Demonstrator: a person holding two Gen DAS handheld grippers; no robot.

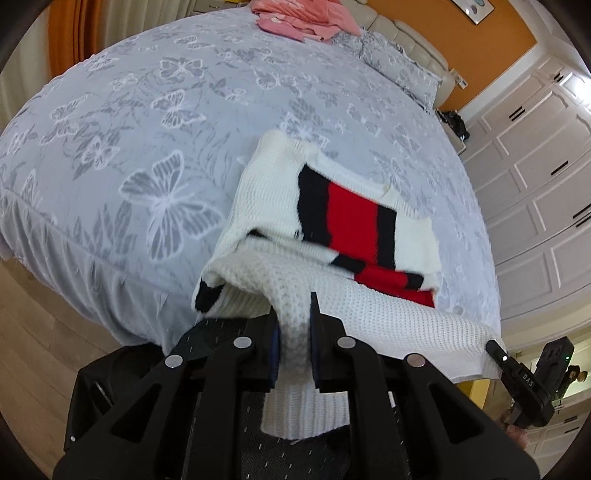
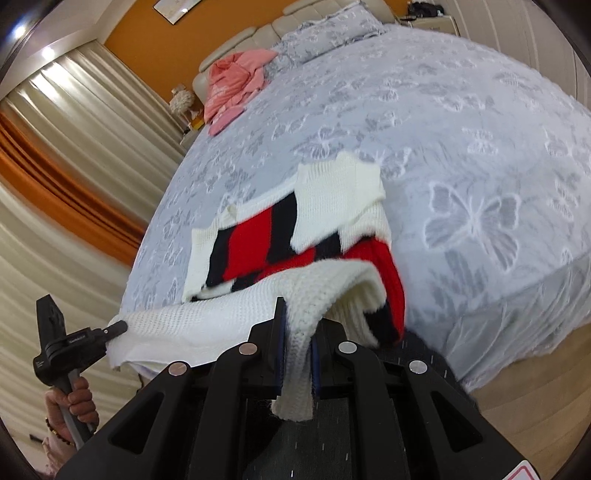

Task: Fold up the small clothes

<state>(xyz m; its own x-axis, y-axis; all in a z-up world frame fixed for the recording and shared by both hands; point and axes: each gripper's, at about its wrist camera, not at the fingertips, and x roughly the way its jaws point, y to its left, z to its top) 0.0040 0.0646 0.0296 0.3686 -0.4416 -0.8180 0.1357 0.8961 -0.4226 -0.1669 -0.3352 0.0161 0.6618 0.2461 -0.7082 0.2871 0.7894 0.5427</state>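
Note:
A white knit sweater with black and red stripes lies partly on the bed near its foot edge; it also shows in the right wrist view. My left gripper is shut on a white knit edge of the sweater and holds it lifted off the bed. My right gripper is shut on the other end of the same white edge. The edge stretches between the two grippers. The right gripper shows at the far right of the left wrist view, and the left gripper shows at the left of the right wrist view.
The bed has a grey butterfly-pattern cover. Pink clothes lie near the headboard, also seen in the right wrist view. White wardrobe doors stand to the right, curtains to the left. Wooden floor lies below the bed edge.

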